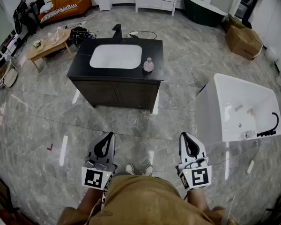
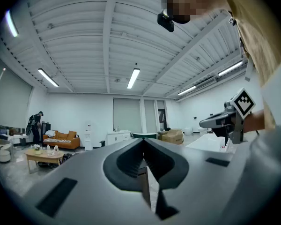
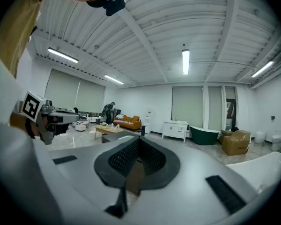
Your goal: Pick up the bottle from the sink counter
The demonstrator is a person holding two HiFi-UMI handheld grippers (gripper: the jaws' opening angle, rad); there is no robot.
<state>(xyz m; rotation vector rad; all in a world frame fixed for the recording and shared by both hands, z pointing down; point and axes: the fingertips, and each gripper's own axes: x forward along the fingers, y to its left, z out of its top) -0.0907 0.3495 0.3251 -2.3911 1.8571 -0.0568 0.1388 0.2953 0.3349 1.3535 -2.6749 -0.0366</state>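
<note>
Both tongs are clenched on nothing. The left gripper [image 1: 110, 136] and right gripper [image 1: 184, 136] sit low at the person's waist, tips meeting and pointing toward 12 o'clock. I judge this a carry posture, with no reach begun. The bottle [image 1: 148, 64] stands upright on the black sink counter [image 1: 84, 62], just beside the white basin [image 1: 116, 56] at its 3 o'clock and well apart from both grippers. Its spot near the counter's right end probably favours the right gripper, which must open first.

pink bottle [image 1: 148, 65], black counter [image 1: 153, 48], white basin [image 1: 116, 56], orange sofa [image 1: 68, 6]
</note>
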